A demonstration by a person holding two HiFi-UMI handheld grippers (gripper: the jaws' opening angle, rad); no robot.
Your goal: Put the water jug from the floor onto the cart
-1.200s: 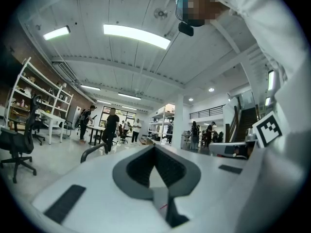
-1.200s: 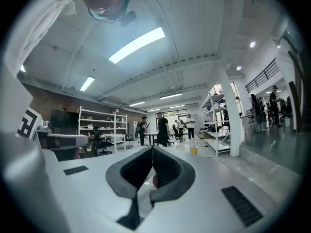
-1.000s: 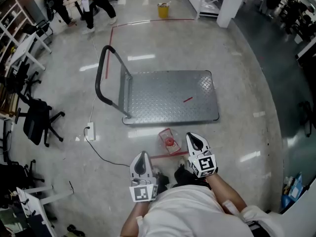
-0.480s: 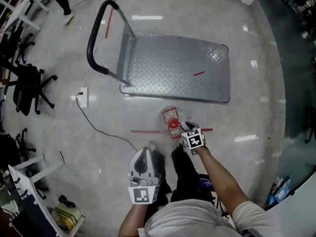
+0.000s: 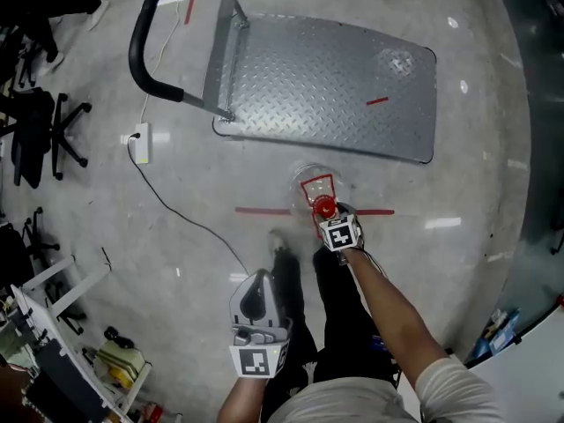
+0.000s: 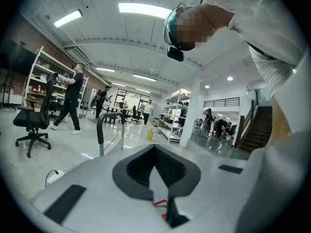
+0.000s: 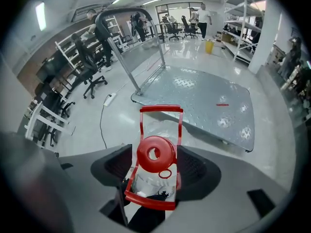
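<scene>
1. Head view.
   - Right gripper [image 5: 330, 218] down at arm's length over the water jug [image 5: 314, 183], jaws spread to either side of the red cap [image 5: 324, 206]. Probably lined up so for a hold at the neck.
   - Jug upright on the floor [image 5: 203, 236], just beside the near edge of the cart [image 5: 326, 77] and not on it.
   - Left gripper [image 5: 256, 287] held close to the body, well apart from the jug and idle.
   - Strip of red tape [image 5: 260, 211] beside the jug's base.
   - Power strip [image 5: 139, 142] with its cable off to the left, and an office chair [image 5: 35, 135] at the edge.

2. Left gripper view.
   - Left gripper [image 6: 155, 152] with jaws together and nothing between them.
   - Aimed up and outward, hence mostly ceiling lights [image 6: 146, 8], distant shelving and people walking [image 6: 73, 96].
   - Cart's black push handle [image 6: 99, 127] just above the jaws.

3. Right gripper view.
   - Right gripper [image 7: 155, 160] with jaws apart, the cap and red carry handle [image 7: 161, 109] between them. No squeeze visible yet.
   - Clear body of the jug [image 7: 163, 127] below.
   - Cart's checker-plate deck [image 7: 204, 96] bare, low and near, so likely a short lift.
   - Glossy polished floor, mirroring the lights, in a wide open workshop.
</scene>
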